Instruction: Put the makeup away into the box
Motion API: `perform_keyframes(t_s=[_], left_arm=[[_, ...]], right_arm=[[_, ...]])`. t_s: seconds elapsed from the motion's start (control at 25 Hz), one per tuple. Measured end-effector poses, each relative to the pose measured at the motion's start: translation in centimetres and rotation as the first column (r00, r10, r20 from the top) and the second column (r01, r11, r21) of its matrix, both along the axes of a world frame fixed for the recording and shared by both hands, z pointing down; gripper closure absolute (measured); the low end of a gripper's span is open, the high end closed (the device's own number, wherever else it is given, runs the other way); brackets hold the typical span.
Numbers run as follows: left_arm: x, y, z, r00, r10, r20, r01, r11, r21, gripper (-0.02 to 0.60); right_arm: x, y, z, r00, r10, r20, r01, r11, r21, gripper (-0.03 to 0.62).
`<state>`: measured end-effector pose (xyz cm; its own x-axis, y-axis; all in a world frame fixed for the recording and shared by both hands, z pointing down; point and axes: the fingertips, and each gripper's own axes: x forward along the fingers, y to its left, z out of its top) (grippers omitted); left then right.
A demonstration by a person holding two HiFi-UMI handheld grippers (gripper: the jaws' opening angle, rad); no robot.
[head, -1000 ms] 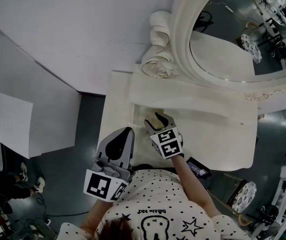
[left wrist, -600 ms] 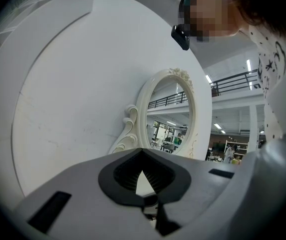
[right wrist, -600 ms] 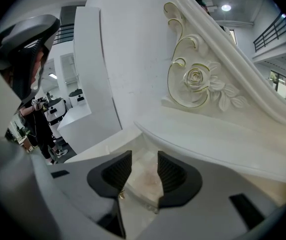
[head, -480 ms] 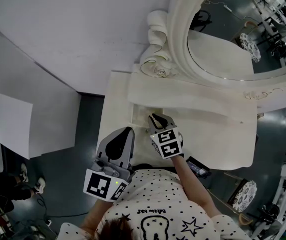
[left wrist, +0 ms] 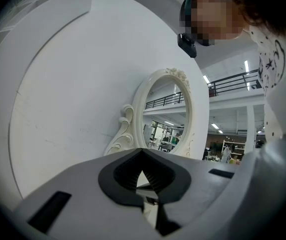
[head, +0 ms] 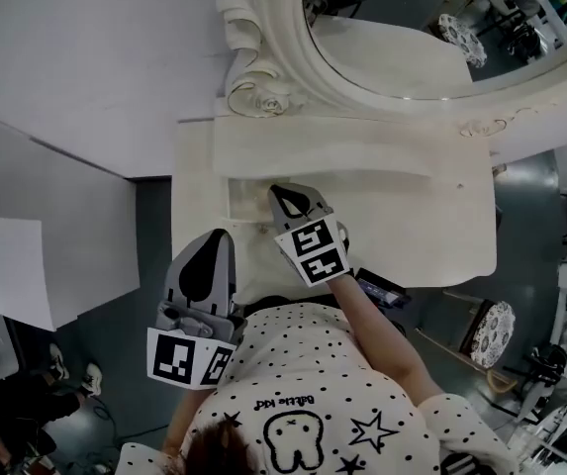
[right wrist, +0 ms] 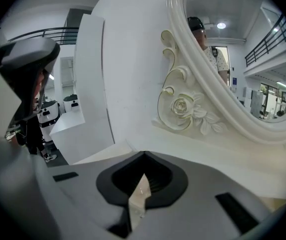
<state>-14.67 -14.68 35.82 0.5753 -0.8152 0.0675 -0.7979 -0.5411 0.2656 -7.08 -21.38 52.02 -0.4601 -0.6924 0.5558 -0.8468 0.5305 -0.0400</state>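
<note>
Desk [head: 417, 228]: cream, smooth top with rounded front corners, and a raised shelf [head: 323, 146] along its back edge.

Mirror [head: 412, 28]: oval glass in a thick cream moulded frame. The foot of the frame carries scrollwork and a carved rose [right wrist: 181, 106].

Containers: no box or makeup can be made out in any view, so their location cannot be told.

Right gripper [head: 281, 198]: grey plastic shell with dark ribbed pads, held over the left rear part of the desk just in front of the shelf. The fingers are closed together. Only a thin cream sliver shows in the slit between them, and I cannot tell whether it is a held thing or the desk beyond.

Left gripper [head: 214, 241]: same build, held off the desk's left front corner. The fingers meet at the tips with nothing between them.

A dark flat device [head: 382, 287] sits at the desk's front edge, beside the right forearm.
</note>
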Motion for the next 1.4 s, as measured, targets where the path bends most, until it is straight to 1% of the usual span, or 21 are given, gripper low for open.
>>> perform_keyframes(t_s=[0.24, 0.52, 0.72, 0.88, 1.0, 1.2, 1.4], left_arm=[[2.1, 0.8, -0.1, 0.999, 0.047, 0.001, -0.047, 0.999, 0.011, 0.586], [4.4, 2.1, -0.8, 0.997, 0.080, 0.015, -0.080, 0.996, 0.031, 0.586], [6.6, 3.6, -1.2, 0.996, 0.086, 0.018, -0.087, 0.995, 0.039, 0.586], [9.1, 4.9, -1.8, 0.995, 0.098, 0.008, -0.099, 0.994, 0.052, 0.586], [11.0, 6.0, -2.0, 0.994, 0.111, 0.003, -0.111, 0.992, 0.061, 0.586], [13.7, 8.1, -2.2, 0.992, 0.125, 0.005, -0.125, 0.990, 0.071, 0.586], [15.7, 9.8, -2.0, 0.992, 0.127, 0.016, -0.128, 0.989, 0.078, 0.586]], right_arm=[[2.6, 0.8, -4.9, 0.998, 0.046, 0.042, -0.050, 0.993, 0.108, 0.588], [6.7, 3.9, -10.3, 0.985, 0.107, 0.132, -0.133, 0.969, 0.208, 0.588], [9.2, 6.4, -13.0, 0.977, 0.119, 0.177, -0.161, 0.956, 0.247, 0.589], [11.0, 8.1, -14.6, 0.974, 0.116, 0.193, -0.167, 0.947, 0.274, 0.589], [12.9, 9.5, -15.6, 0.973, 0.116, 0.201, -0.173, 0.940, 0.294, 0.589], [16.1, 12.6, -17.7, 0.961, 0.122, 0.247, -0.202, 0.922, 0.331, 0.588], [19.2, 16.1, -18.1, 0.952, 0.131, 0.278, -0.226, 0.911, 0.346, 0.588]])
